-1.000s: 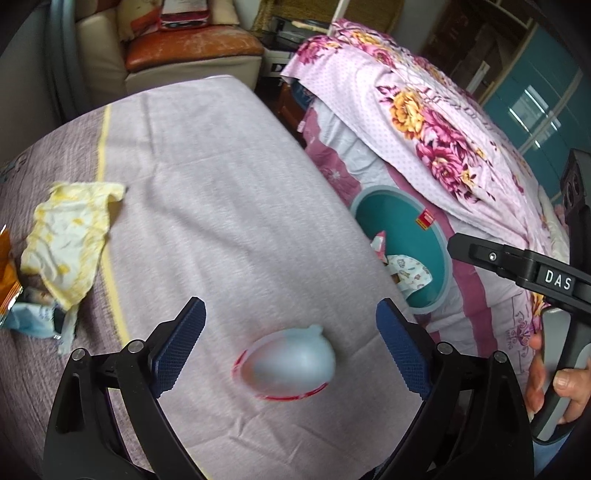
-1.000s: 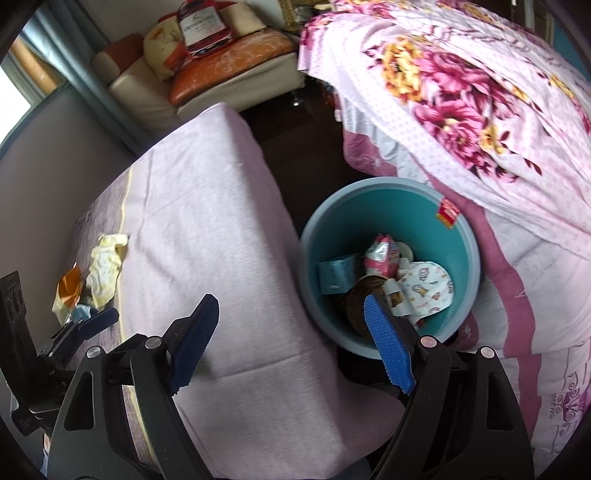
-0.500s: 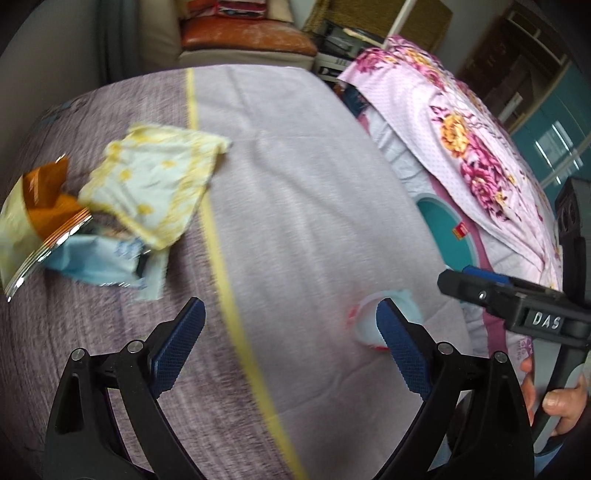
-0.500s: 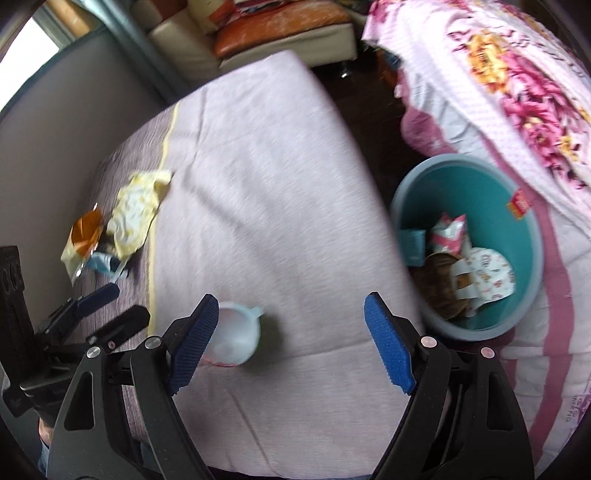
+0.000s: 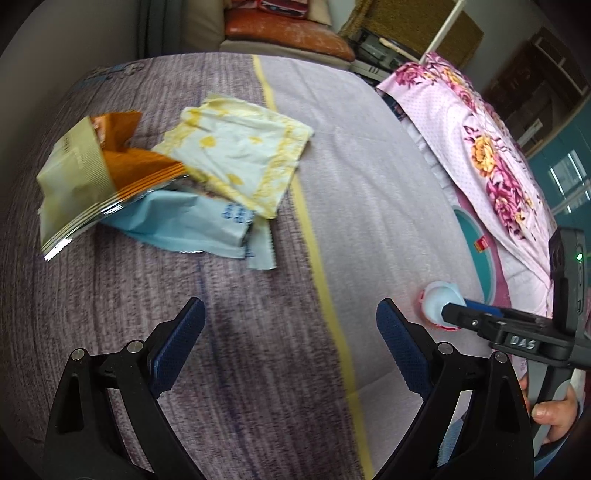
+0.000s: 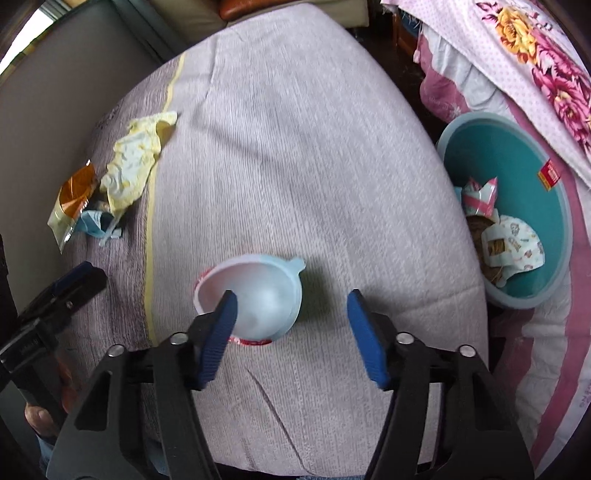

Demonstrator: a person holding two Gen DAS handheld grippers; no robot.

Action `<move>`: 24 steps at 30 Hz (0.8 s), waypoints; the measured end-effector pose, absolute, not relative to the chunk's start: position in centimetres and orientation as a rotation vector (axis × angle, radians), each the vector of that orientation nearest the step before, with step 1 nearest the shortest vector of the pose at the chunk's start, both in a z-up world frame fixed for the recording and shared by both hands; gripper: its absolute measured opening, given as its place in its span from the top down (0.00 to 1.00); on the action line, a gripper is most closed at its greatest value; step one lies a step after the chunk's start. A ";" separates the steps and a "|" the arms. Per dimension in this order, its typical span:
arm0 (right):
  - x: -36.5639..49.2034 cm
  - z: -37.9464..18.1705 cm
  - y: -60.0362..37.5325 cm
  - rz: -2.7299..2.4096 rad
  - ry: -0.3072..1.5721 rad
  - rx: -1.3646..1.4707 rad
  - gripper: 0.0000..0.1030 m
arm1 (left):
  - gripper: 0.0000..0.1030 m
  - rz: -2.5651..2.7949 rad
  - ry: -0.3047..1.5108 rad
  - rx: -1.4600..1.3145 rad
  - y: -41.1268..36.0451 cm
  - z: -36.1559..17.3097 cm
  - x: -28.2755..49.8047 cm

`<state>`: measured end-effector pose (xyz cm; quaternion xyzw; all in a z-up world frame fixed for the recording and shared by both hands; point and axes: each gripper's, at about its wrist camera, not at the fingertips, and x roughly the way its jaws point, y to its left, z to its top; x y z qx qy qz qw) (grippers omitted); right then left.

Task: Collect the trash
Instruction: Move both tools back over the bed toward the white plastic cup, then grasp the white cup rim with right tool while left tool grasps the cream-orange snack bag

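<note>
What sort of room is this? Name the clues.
Most likely a bedroom or living space in a home: a floral bedspread, a cushioned sofa at the back, and a teal bin holding wrappers beside the cloth-covered surface.

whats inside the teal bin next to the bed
The teal bin holds a pink-and-blue wrapper, a white patterned wrapper and something brown beneath them. Its near part is cut off by the bed edge, and whatever lies under the pile is covered.

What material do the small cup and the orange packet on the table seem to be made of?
The cup looks like thin plastic: milky, translucent, smooth, with a red rim. The orange packet looks like glossy foil-lined film: its crimped edge shines silver.
</note>
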<state>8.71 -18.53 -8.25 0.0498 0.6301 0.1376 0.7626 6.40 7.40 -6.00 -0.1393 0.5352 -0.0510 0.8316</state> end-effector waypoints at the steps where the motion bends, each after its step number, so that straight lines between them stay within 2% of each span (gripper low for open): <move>1: 8.7 -8.3 -18.1 0.305 1.373 0.093 0.74 | 0.09 -0.103 1.135 -0.300 7.8 -5.9 6.3; 2: 8.7 -8.2 -17.6 0.315 1.365 0.073 0.93 | 0.09 -0.098 1.132 -0.303 8.1 -5.8 6.3; 3: 8.8 -8.0 -17.2 0.321 1.355 0.059 0.94 | 0.09 -0.089 1.125 -0.307 8.5 -5.6 6.2; 13: 10.1 -4.6 -12.7 0.410 1.229 -0.009 0.95 | 0.09 0.132 0.961 -0.414 17.8 -0.9 6.8; 24: 12.8 -4.0 -10.1 0.441 1.215 -0.012 0.95 | 0.09 0.225 1.033 -0.573 22.4 -5.3 11.3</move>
